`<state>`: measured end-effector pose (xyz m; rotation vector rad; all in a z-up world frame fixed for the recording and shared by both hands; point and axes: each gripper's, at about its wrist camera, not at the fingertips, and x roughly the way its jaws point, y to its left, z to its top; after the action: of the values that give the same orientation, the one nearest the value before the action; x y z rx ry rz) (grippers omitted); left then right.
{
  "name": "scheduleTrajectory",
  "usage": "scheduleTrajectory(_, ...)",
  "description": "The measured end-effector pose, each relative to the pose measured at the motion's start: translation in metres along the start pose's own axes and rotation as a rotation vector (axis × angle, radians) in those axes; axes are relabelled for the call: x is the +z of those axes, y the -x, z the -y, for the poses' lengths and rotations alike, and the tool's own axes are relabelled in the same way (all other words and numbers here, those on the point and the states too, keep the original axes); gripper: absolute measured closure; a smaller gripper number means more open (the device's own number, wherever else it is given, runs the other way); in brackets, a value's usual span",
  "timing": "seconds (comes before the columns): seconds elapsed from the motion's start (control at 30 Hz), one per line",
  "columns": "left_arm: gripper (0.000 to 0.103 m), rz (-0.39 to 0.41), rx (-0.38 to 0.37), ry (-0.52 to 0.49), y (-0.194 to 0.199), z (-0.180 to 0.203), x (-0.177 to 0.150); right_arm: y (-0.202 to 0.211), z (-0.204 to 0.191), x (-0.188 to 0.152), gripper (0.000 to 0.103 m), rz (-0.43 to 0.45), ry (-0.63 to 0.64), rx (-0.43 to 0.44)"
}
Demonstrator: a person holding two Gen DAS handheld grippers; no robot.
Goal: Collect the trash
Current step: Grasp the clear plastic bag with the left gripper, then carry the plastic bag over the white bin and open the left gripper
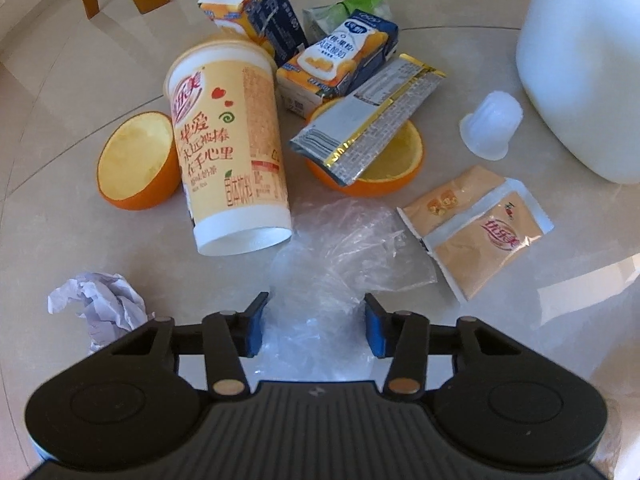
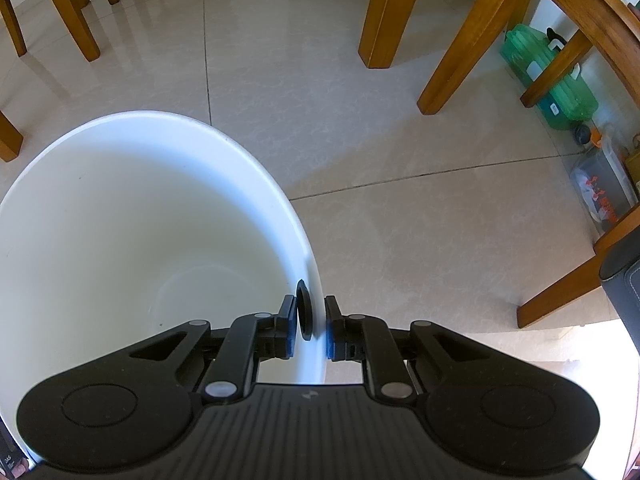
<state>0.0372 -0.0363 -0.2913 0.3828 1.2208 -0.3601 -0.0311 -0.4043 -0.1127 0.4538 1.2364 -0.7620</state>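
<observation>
Trash lies on the tiled floor in the left wrist view: a tipped milk-tea cup (image 1: 228,140), two orange peel halves (image 1: 132,160) (image 1: 394,172), a silver wrapper (image 1: 368,120), two drink cartons (image 1: 256,8) (image 1: 340,64), a clear jelly cup (image 1: 492,124), tan sachets (image 1: 476,228), crumpled paper (image 1: 100,304) and a clear plastic bag (image 1: 344,248). My left gripper (image 1: 315,328) points down over the bag; its blue pads stand apart with the film between them. My right gripper (image 2: 312,330) is shut on the rim of the white bucket (image 2: 120,220), beside a black knob.
The white bucket (image 1: 592,60) stands at the right of the trash pile. Wooden chair and table legs (image 2: 384,12) rise from the floor beyond it. A green jug (image 2: 552,76) and a plastic box (image 2: 604,188) sit at the far right.
</observation>
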Motion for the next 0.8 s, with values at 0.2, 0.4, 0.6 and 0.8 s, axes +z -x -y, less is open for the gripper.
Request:
scheduleTrajectory(0.2, 0.059, -0.002, -0.022, -0.024, 0.023, 0.001, -0.004, 0.0, -0.003, -0.001, 0.086, 0.002, 0.005, -0.01)
scheduleTrajectory(0.4, 0.059, -0.001, -0.065, -0.089, 0.079, 0.003, 0.003, 0.001, -0.005, 0.001, 0.086, -0.003, -0.002, -0.012)
scheduleTrajectory(0.6, 0.059, 0.095, -0.156, -0.11, 0.172, -0.001, 0.046, 0.0, -0.008, 0.003, 0.085, -0.008, -0.007, -0.026)
scheduleTrajectory(0.8, 0.059, 0.257, -0.23, -0.185, 0.254, 0.027, 0.103, 0.0, -0.012, 0.005, 0.085, -0.008, -0.003, -0.032)
